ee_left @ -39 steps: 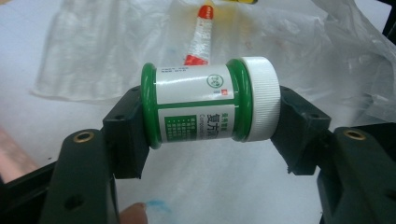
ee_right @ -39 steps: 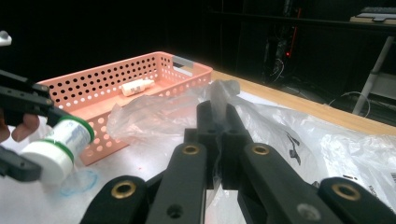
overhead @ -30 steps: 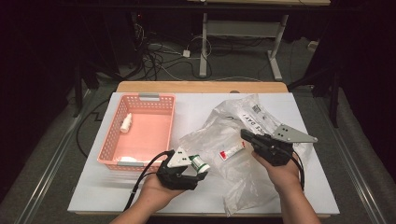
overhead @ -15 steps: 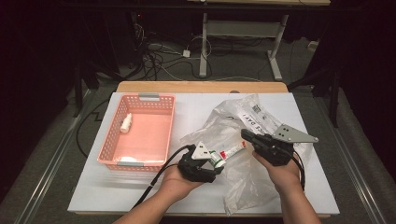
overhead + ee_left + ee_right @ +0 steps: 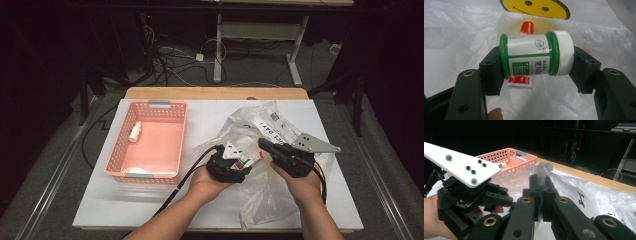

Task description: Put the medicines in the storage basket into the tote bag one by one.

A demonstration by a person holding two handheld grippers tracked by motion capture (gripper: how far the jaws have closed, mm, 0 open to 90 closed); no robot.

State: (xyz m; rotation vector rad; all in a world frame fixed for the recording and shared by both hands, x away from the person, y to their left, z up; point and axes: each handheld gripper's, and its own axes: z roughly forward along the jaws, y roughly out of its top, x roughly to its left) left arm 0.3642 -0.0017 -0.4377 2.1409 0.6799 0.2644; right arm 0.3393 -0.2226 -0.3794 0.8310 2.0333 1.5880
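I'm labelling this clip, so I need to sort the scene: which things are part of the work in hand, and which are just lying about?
In the job:
- green jar with white cap, clamped in the left tongs
- clear plastic bag, pinched by the right tongs
- pink basket, holding a small white bottle

Lying about:
- red-and-white sachet
- yellow smiley sticker

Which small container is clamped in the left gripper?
The green jar with the white ribbed cap, held end to end in the left gripper. The red-capped tube lies behind it on the plastic bag.
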